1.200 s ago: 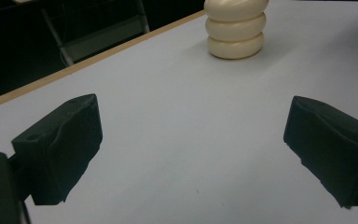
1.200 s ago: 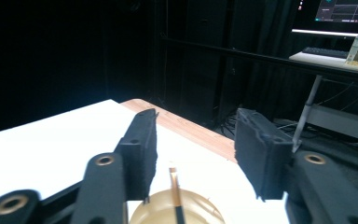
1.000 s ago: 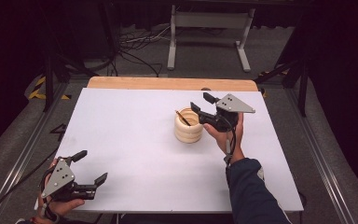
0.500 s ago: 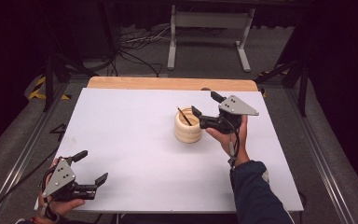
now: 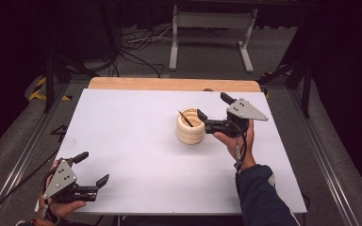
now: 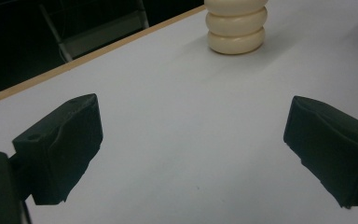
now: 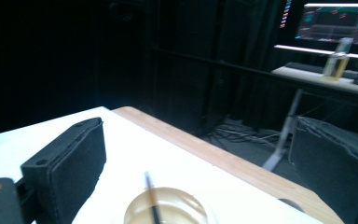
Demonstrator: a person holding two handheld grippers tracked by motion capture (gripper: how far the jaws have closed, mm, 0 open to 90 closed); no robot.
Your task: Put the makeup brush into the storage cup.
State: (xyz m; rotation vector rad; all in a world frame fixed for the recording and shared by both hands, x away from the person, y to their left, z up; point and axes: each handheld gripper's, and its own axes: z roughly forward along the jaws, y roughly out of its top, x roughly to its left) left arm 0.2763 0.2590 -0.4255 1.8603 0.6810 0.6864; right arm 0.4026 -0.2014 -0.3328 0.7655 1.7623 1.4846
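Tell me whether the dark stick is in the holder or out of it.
In. The dark stick stands slanted inside the cream ringed holder, its tip poking above the rim; the right gripper view looks down on it inside the opening.

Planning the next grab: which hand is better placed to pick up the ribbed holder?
Right. The right gripper sits beside the ribbed holder, jaws just opened, nothing between them, above the holder's rim with the pen inside. The left gripper waits at the table's near corner.

A cream ribbed cup, shaped like three stacked rings, stands upright on the white surface, right of centre. A thin dark pencil leans inside it, its tip poking above the rim toward the far left.
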